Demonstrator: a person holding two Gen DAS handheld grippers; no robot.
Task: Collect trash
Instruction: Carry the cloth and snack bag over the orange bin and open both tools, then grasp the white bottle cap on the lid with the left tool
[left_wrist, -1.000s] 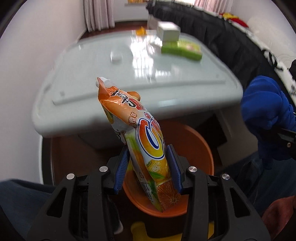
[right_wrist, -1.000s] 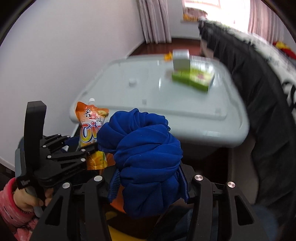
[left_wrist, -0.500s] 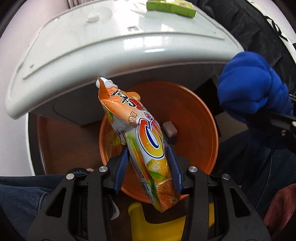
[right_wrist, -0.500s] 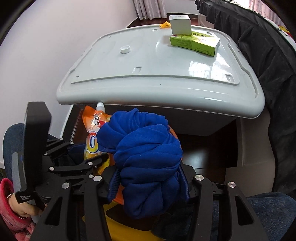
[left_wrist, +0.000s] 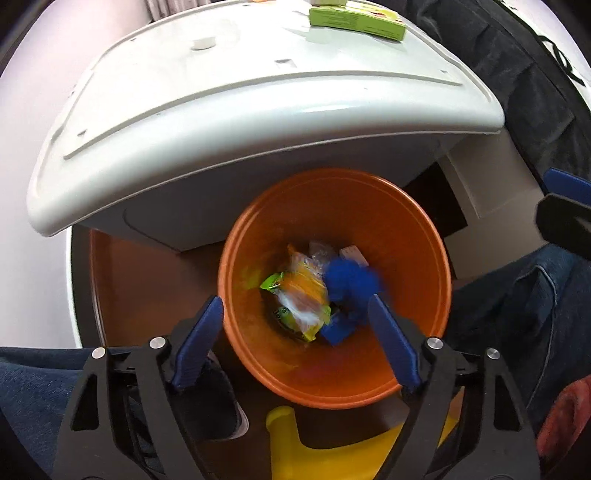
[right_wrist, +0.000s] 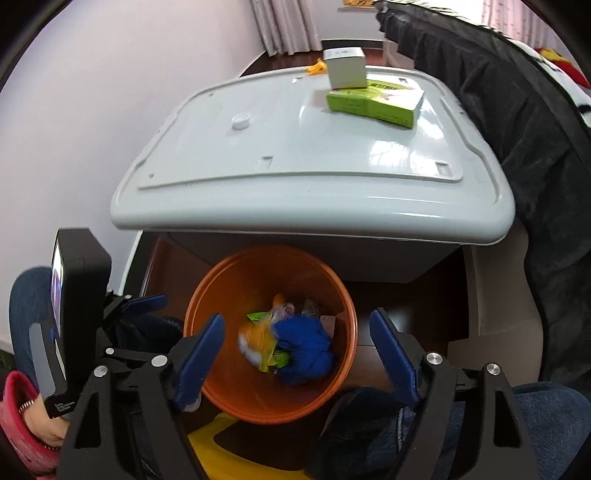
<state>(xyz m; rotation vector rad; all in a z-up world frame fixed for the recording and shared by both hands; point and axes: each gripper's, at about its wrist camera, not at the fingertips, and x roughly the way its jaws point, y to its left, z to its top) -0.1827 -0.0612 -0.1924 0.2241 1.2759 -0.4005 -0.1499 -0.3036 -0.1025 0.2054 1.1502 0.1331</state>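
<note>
A bin (left_wrist: 334, 384) stands on the floor before a table (right_wrist: 314, 155), partly under its near edge. In the bin a cloth bundle (right_wrist: 304, 349) lies right of a snack packet (right_wrist: 258, 343), apparently touching it. On the table's far right a small box (right_wrist: 345, 66) stands behind a flat carton (right_wrist: 376, 101).
</note>
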